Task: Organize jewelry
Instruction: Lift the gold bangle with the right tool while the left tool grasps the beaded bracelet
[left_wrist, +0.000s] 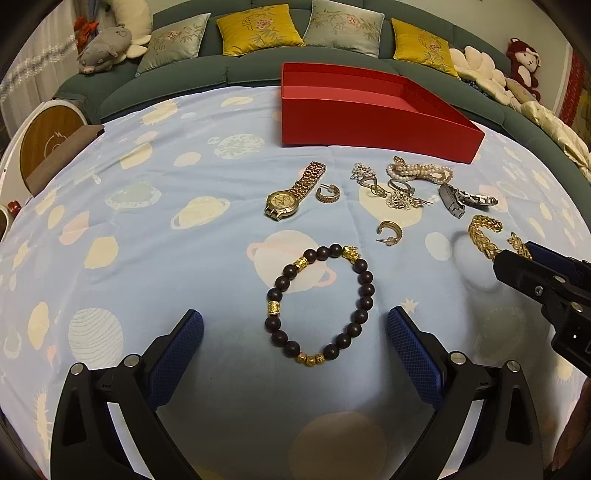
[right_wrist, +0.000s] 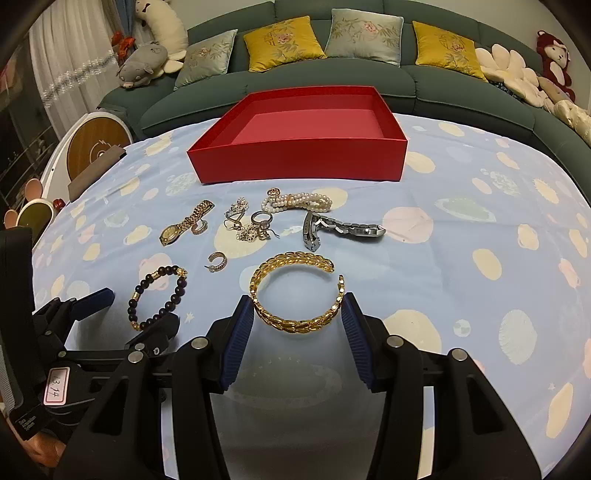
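On the bench, under a pale blue cloth (right_wrist: 461, 221) printed with planets, the jewelry lies spread in front of an empty red box (right_wrist: 299, 158). Nearest the box are a pearl bracelet (right_wrist: 299, 201), a gold watch (right_wrist: 184, 223), a steel watch band (right_wrist: 340, 227), a small heap of silver rings and brooches (right_wrist: 247, 223) and two hoop earrings, one beside the watch (left_wrist: 327, 194) and one lying alone (right_wrist: 218, 261). The right hand-held gripper (right_wrist: 297, 314) has its blue pads pressed on both sides of a gold cuff bracelet (right_wrist: 295, 291), whose open end points toward the box; this gripper stands about half open around the cuff. The left hand-held gripper (left_wrist: 295, 332) is spread wide and holds nothing, its two fingers (left_wrist: 184, 339) either side of a dark bead bracelet (left_wrist: 321, 306) with gold spacers that lies flat on the cloth, without touching it
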